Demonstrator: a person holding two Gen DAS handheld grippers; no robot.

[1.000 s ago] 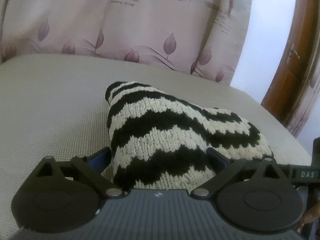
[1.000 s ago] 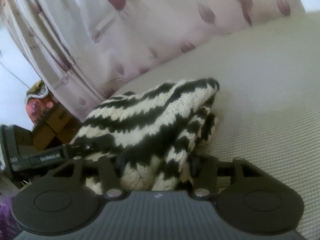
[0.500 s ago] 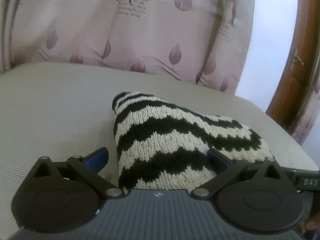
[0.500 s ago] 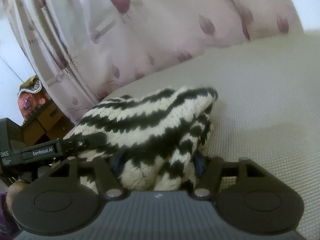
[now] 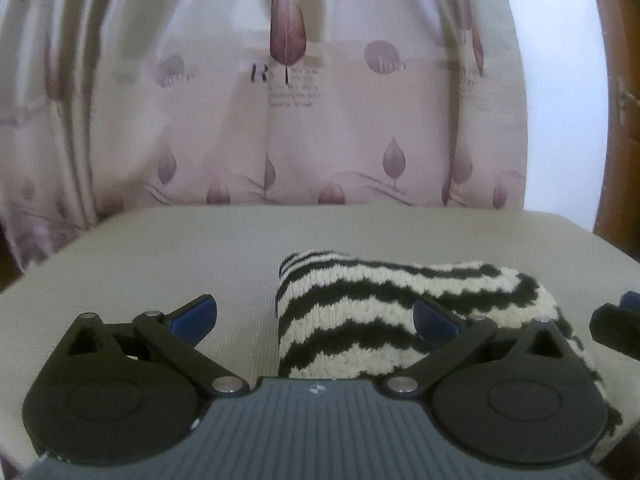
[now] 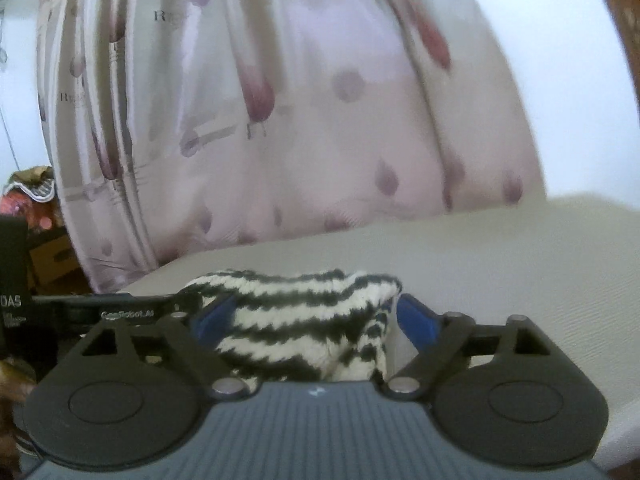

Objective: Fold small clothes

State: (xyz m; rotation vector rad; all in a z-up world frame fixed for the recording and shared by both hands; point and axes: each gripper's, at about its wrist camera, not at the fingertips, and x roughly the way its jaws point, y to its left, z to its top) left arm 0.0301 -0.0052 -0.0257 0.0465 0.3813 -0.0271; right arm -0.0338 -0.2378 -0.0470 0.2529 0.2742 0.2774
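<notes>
- my left gripper (image 5: 314, 316) has its jaws spread wide; the folded black-and-cream striped knit (image 5: 360, 312) sits between them toward the right side, with bare surface showing beside the left blue pad (image 5: 196, 314), so nothing is clamped.
- my right gripper (image 6: 314, 318) also has its jaws parted, blue pads (image 6: 416, 318) either side of the knit's (image 6: 296, 312) near end; whether they touch the wool i can't quite tell, since this view is blurred.
- the knit lies in a low folded bundle on the beige woven table (image 5: 140, 264), stripes running across it.
- at the right edge of the left view, the tip of the other gripper (image 5: 618, 322) shows just beside the knit.
- in the right view, the left tool's black body (image 6: 80, 312) lies along the knit's far left side.
- a pink leaf-print curtain (image 5: 340, 120) hangs behind the table.
</notes>
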